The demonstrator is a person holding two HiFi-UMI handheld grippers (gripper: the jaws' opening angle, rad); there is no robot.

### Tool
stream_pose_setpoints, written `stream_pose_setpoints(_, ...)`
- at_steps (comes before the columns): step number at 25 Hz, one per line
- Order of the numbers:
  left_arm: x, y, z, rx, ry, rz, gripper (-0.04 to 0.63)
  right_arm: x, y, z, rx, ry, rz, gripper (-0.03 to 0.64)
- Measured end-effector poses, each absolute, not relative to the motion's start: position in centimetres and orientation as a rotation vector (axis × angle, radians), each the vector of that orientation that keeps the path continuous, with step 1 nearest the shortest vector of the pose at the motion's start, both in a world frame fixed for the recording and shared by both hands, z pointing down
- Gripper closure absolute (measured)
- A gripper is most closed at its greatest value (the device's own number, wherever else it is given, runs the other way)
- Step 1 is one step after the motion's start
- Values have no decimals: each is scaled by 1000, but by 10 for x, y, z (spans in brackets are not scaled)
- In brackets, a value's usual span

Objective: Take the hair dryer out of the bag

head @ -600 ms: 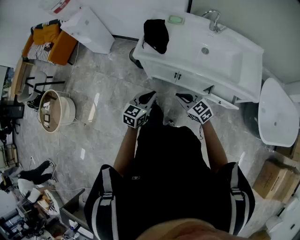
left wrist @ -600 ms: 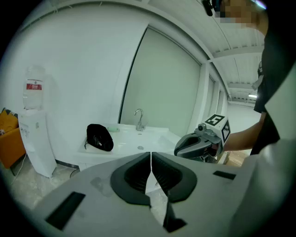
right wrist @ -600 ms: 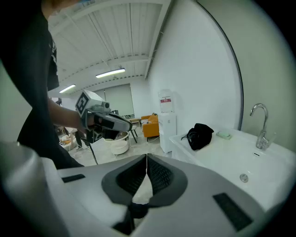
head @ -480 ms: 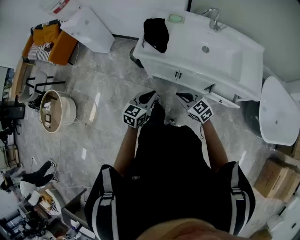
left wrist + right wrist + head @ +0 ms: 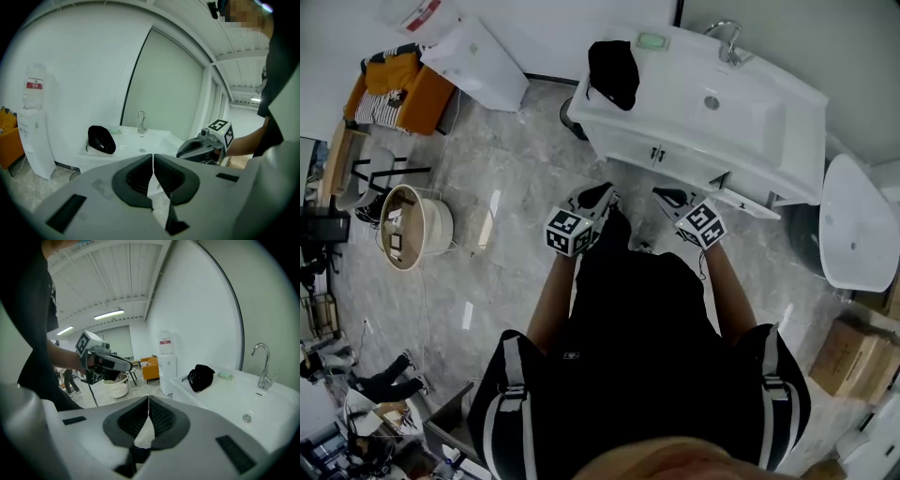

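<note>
Two claws were pressed together on nothing: the left gripper (image 5: 602, 194) and right gripper (image 5: 667, 195) hung side by side, well short of the white sink counter (image 5: 670, 94). The black bag (image 5: 612, 70) sat well ahead of both, on the counter's end at the left claw's side. The hair dryer was not visible, presumably inside, so its long axis and heading could not be told. A good approach probably meant spreading the jaws early, pinning the bag with one claw and finding its mouth with the other.
</note>
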State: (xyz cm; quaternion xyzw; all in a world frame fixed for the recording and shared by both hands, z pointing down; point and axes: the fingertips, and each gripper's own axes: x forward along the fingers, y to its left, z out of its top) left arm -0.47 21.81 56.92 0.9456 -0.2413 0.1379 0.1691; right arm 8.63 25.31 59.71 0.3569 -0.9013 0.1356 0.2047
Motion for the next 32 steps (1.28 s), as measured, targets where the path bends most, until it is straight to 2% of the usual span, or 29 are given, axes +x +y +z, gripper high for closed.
stream_pose_setpoints(32,-3,71,586,2612,-675,384,575,97,118,618,980,-2439,457,557)
